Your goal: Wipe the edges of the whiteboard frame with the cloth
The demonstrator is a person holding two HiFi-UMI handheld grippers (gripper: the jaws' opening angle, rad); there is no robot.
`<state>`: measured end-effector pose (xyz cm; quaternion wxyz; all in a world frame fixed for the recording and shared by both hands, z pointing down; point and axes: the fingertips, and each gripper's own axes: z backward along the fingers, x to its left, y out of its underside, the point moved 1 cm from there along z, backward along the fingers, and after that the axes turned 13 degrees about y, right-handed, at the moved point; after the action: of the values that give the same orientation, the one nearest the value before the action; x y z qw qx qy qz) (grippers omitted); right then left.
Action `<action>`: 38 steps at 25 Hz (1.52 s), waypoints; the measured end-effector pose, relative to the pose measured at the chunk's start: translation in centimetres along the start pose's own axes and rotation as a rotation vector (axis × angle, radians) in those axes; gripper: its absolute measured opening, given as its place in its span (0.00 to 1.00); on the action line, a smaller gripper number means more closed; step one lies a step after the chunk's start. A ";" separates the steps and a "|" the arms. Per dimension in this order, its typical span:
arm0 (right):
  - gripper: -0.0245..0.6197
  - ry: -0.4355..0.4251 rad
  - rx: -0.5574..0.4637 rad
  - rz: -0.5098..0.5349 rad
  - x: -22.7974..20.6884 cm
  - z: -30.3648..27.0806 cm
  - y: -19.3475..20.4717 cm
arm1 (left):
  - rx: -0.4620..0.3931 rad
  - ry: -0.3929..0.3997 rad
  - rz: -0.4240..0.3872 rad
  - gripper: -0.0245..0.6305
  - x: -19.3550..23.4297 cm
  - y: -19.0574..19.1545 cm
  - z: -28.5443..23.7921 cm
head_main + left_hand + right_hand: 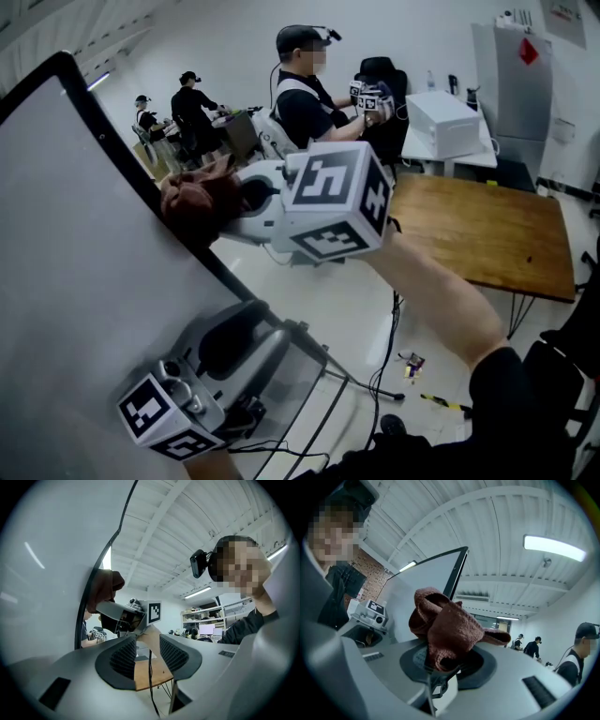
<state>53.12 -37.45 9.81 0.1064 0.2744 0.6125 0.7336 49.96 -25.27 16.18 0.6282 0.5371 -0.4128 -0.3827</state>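
The whiteboard (84, 281) fills the left of the head view, its black frame (112, 141) running diagonally down to the right. My right gripper (234, 202) is shut on a brown cloth (192, 202), which presses against the frame's right edge about halfway up. In the right gripper view the cloth (445, 630) bunches up out of the right gripper (440, 660), with the frame (457, 571) just behind it. My left gripper (248, 342) hangs lower, beside the frame's lower stretch. In its own view the left gripper (149, 656) is open with nothing between the jaws.
A wooden table (478, 230) stands to the right, a white box (441, 117) on a desk behind it. A person holding grippers (309, 94) sits beyond the board, with others further back. Cables (384, 356) and the stand's legs (356, 380) lie on the floor below.
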 end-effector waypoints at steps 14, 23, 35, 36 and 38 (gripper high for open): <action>0.18 -0.023 0.065 -0.012 1.7 0.6 6.6 | -0.002 0.002 0.072 0.27 -0.1 3.4 0.7; 0.18 -0.022 0.109 -0.012 2.4 1.2 10.1 | 0.011 0.013 0.100 0.27 0.0 5.9 0.0; 0.18 -0.036 0.162 -0.015 4.8 2.5 15.9 | -0.013 0.003 0.180 0.27 -0.4 10.8 0.0; 0.18 -0.038 0.168 -0.014 5.1 2.6 16.4 | -0.011 0.003 0.184 0.27 -0.5 11.3 0.0; 0.18 -0.044 0.177 -0.016 5.3 2.7 17.3 | -0.009 0.000 0.192 0.27 -0.4 11.9 -0.1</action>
<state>53.28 -36.53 28.08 0.1008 0.2938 0.6748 0.6695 50.36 -23.28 27.90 0.6644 0.4923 -0.4607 -0.3224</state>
